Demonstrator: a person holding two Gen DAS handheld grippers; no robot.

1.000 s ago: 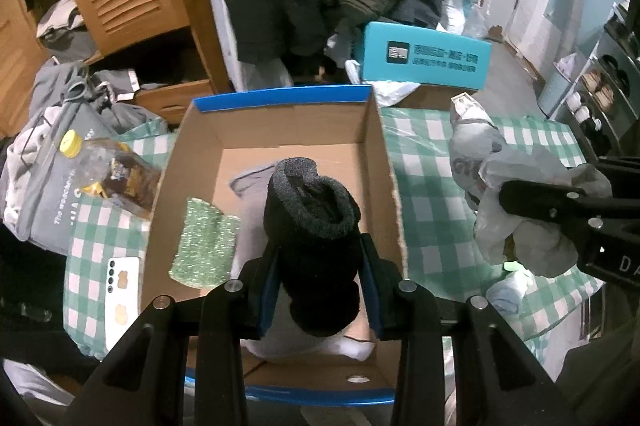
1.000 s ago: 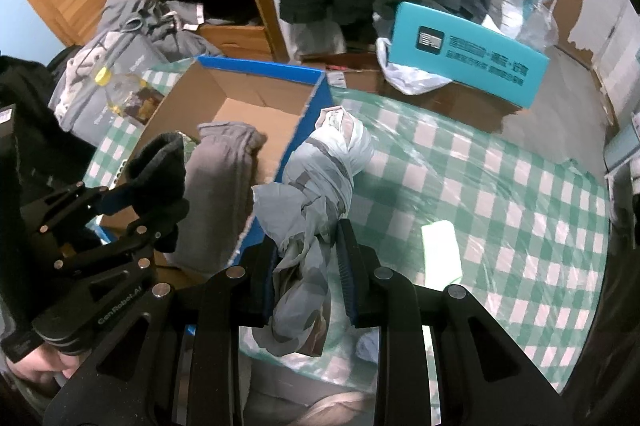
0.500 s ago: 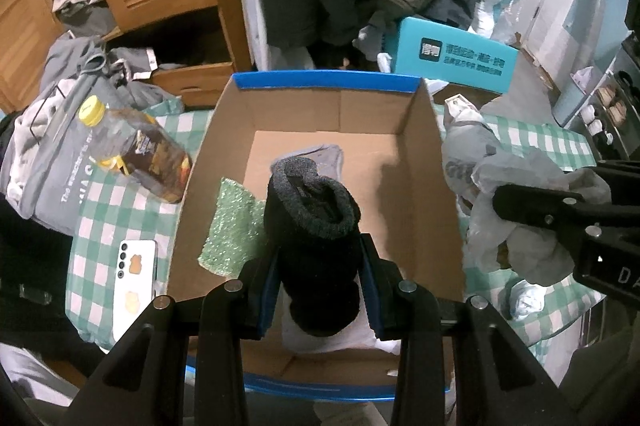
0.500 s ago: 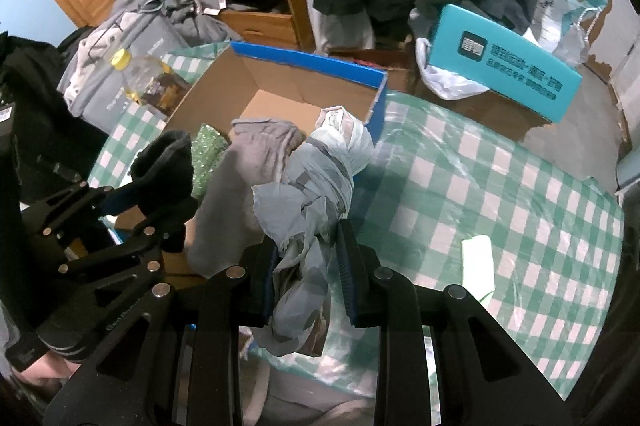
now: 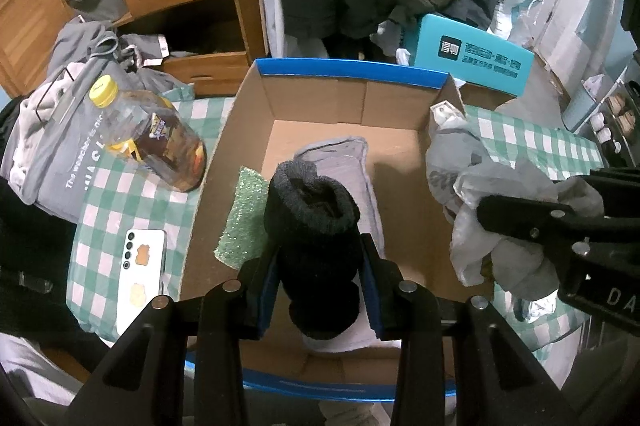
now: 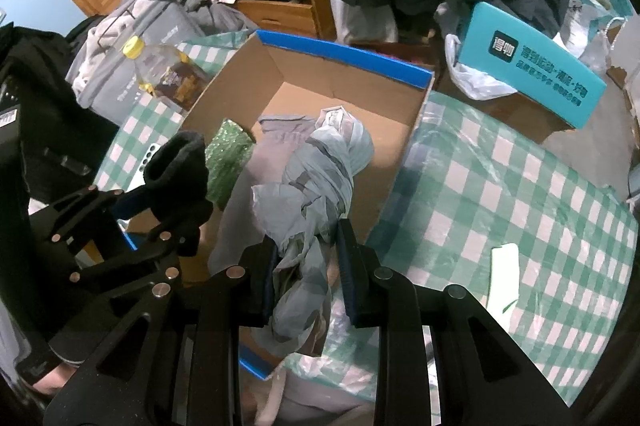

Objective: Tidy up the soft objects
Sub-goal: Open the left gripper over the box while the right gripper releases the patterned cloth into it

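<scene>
A black sock (image 5: pixel 312 226) stands upright between the pads of my left gripper (image 5: pixel 320 278), whose jaws are opening while still touching it. It hangs over the near half of an open cardboard box (image 5: pixel 352 74) with blue rims. Inside lie a grey cloth (image 5: pixel 344 162) and a green glittery cloth (image 5: pixel 240 222). My right gripper (image 6: pixel 306 266) is shut on a knotted grey bundle (image 6: pixel 324 166), held over the box's right side (image 6: pixel 344 52). In the right wrist view the left gripper (image 6: pixel 160 202) with the sock (image 6: pixel 180 170) is at the left.
The box rests on a green checked tablecloth (image 6: pixel 500 186). Left of it lie a yellow-capped bottle (image 5: pixel 156 142) and a white phone (image 5: pixel 142 266). A teal carton (image 5: pixel 472 56), hanging coats and a wooden wardrobe are behind. A grey bag (image 5: pixel 52 146) sits far left.
Both grippers have shifted over the box with their loads; the box now sits more centred in both views. The grey bundle has crossed from the tablecloth to above the box.
</scene>
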